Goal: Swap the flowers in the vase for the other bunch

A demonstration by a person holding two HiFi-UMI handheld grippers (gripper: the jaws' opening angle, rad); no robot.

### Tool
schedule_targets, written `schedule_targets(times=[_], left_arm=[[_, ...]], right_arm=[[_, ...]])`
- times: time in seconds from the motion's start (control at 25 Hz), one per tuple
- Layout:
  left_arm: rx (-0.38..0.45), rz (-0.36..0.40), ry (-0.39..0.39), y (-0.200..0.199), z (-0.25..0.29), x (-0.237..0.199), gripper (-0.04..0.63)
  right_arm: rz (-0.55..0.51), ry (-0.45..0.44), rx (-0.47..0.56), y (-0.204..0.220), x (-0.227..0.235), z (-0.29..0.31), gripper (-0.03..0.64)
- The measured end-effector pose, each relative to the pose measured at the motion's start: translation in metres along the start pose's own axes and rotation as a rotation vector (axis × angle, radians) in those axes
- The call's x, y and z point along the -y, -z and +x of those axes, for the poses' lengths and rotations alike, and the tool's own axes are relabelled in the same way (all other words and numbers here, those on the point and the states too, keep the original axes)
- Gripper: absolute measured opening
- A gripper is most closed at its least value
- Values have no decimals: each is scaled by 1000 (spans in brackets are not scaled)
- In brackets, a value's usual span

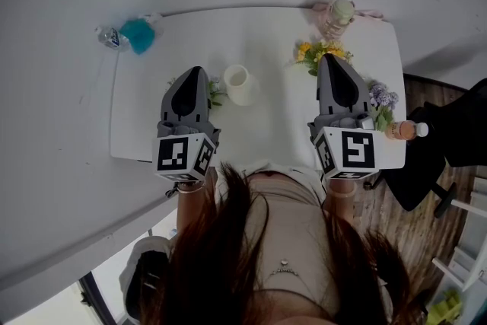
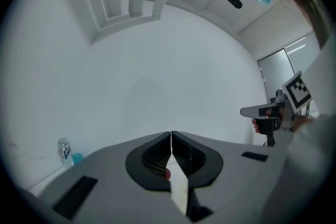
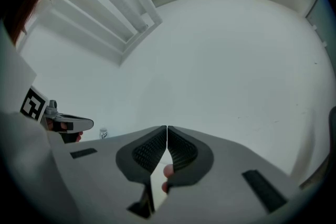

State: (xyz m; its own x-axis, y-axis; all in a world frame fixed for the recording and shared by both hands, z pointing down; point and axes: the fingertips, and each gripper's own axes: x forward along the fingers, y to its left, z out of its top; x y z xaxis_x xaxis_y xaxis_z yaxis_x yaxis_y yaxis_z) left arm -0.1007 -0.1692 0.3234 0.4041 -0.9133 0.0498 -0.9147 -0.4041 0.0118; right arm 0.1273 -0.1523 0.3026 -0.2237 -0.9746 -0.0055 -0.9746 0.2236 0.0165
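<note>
Left gripper (image 1: 193, 74): jaws pressed together, empty, level over the table (image 1: 152, 65).
Right gripper (image 1: 329, 59): the same.
Flowers: yellow bunch (image 1: 313, 52) and purple bunch (image 1: 383, 97) at table's right; probably light and crushable, best pinched on the stems.
Vase (image 1: 237, 84): between the grippers, likely tippy.
Unclear: vase contents; stems hidden under the right gripper.
</note>
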Motion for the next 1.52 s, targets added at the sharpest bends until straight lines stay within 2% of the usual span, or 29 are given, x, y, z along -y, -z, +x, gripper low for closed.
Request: schedule_targets(times=[0.32,0.6,0.8,1.16,1.32,1.4,1.44,1.52], left_arm=[[-9,8,13,3,2,1,5],[-12,9,38,5,5,4,5],[-25,22,54,9,6,6,5],[-71,65,63,21,12,12,5],[-78,55,57,25,13,11,5],[-87,51,58,29,14,12,5],[-92,51,59,30,15,13,5],[-102,54,59,32,17,15,5]], right_arm=[[-22,29,-14,3,14,-2,26],[-34,93,-63,17,45,-7,26],[-94,140,-103,28,69,-14,26],[-56,142,-275,89,101,-12,29],[-26,123,-350,116,108,-10,32],[-7,119,-390,130,112,-10,60],[6,112,-411,137,113,-9,106],[33,88,-451,153,114,-7,147]])
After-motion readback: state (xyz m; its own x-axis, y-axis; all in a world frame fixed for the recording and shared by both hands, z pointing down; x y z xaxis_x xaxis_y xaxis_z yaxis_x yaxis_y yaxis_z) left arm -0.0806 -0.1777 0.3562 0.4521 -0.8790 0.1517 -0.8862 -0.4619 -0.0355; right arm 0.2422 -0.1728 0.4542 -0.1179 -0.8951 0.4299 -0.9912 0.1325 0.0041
